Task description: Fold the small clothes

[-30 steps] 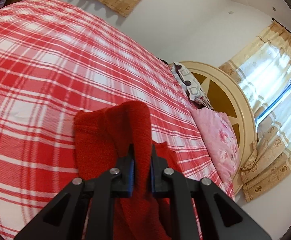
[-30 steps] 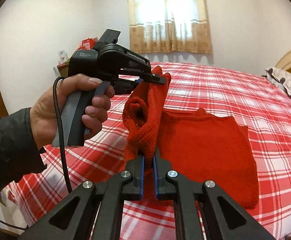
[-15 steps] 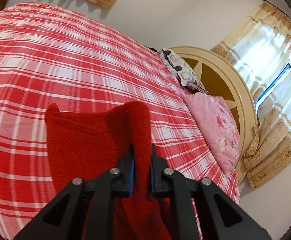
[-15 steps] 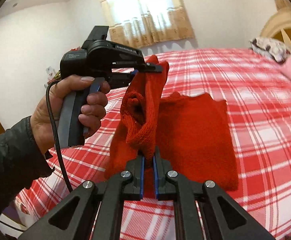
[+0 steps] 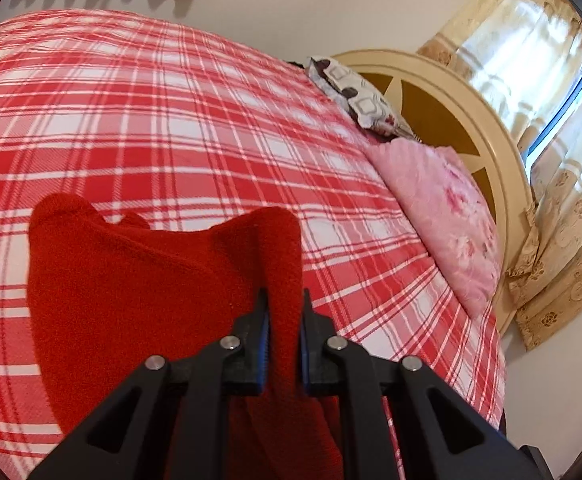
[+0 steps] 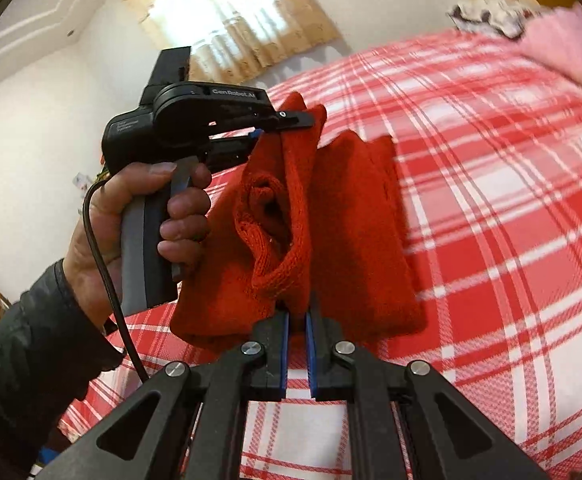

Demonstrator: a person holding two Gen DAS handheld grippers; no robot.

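A red knitted sweater (image 6: 355, 232) is being held up over a bed (image 5: 171, 120) covered in a red-and-white checked blanket, its lower part draped on the blanket. One edge of the sweater is being pinched tight by the right gripper (image 6: 297, 316), its jaws clamped on the knit. Another edge, above the bed, is being gripped by the left gripper (image 6: 291, 116), held by a hand (image 6: 143, 216) in a dark sleeve; from its own camera the left gripper (image 5: 283, 312) is seen clenched on a fold of red wool. A pink pillow (image 5: 443, 216) and a patterned pillow (image 5: 355, 96) are lying at the bed's head, against a cream headboard (image 5: 471, 112).
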